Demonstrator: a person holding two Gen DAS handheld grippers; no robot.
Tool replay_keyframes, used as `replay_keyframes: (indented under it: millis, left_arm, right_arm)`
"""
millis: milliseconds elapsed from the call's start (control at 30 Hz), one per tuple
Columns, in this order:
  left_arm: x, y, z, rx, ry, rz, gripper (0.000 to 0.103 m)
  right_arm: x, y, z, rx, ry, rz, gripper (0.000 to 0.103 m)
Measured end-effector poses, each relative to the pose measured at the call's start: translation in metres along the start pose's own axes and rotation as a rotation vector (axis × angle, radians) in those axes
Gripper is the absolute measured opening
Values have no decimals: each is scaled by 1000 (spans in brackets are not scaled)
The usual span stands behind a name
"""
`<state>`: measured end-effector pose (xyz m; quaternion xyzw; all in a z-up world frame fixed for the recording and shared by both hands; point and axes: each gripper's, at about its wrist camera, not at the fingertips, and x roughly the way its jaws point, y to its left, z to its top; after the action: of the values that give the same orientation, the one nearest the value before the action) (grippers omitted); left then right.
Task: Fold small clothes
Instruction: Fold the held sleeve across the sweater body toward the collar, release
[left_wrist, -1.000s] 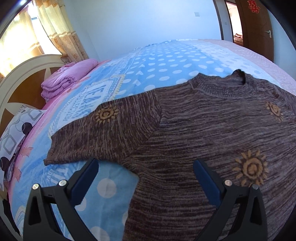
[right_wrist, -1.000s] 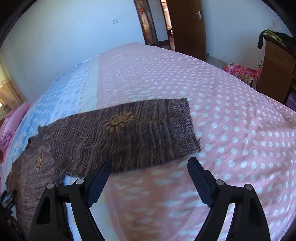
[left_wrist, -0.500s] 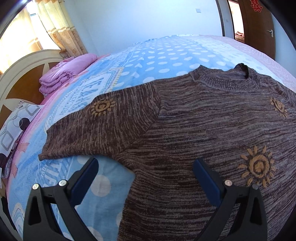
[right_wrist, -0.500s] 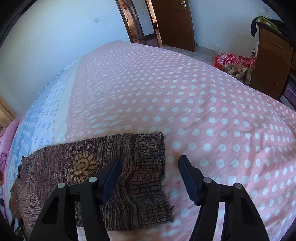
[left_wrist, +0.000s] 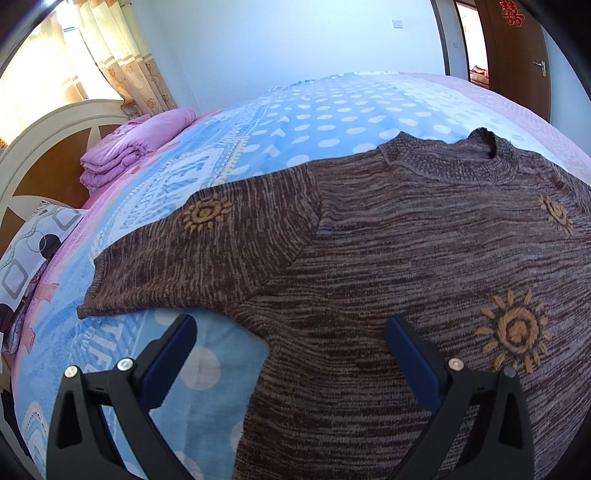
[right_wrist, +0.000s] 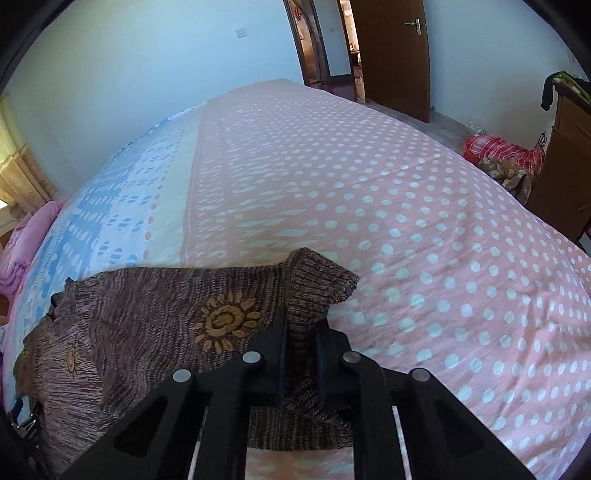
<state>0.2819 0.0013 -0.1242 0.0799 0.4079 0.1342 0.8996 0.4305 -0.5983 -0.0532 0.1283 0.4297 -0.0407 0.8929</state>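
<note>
Since a second ago, the right gripper (right_wrist: 301, 354) has been travelling onto the sleeve cuff (right_wrist: 317, 291) and its jaws have just been closing, so the knit is now bunching up between them; the left wrist view has barely been changing.

Going left to right, a folded pink quilt (left_wrist: 136, 147) is sitting by the headboard (left_wrist: 48, 155), with a patterned pillow (left_wrist: 26, 258) lying below it at the bed's edge. The brown sweater (left_wrist: 406, 258) is lying flat, front up, on the blue and pink dotted bedspread (left_wrist: 332, 114), one sleeve reaching out toward the pillow side and the collar pointing toward the far wall. The left gripper (left_wrist: 290, 350) is hovering just above the sweater's side edge under that sleeve, its jaws spread wide and touching nothing.

In the right wrist view, the other sleeve is stretching across onto the pink part of the bedspread, and the right gripper is pinching its ribbed cuff, which is lifting and folding into a peak. Beyond the bed, a wooden door (right_wrist: 391, 55) is standing open, and a red plaid bag (right_wrist: 498, 147) is lying on the floor beside a wooden cabinet (right_wrist: 561, 158).
</note>
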Motion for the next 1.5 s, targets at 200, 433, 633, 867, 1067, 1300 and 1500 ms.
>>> replay_keyframes:
  millis: [200,433,633,867,1067,1300,1500]
  left_arm:
    - [0,0,-1,3,-7,3,103]
    - [-2,-1,-2,7,-15,7,103]
    - [-6,0,-5,8,-27,3,103]
    - [-4,3,-5,-7,-26,-15,103]
    - [-3,2,-5,-7,-27,-13,103]
    - [-3,4,-6,-17,-27,-19,103]
    - [-3,6,-6,-32,-32,-29,103]
  right_arm:
    - [-20,29,8,-38,-32,42,11]
    - [-43,71,18,-97,-54,100,7]
    - [-54,115,20,-206,-55,88,3]
    - [-20,112,-5,-384,43,-73,68]
    - [10,91,-23,-466,130,-181,60]
    - [20,75,-29,-479,190,-199,8]
    - [-14,82,-14,-405,126,-81,5]
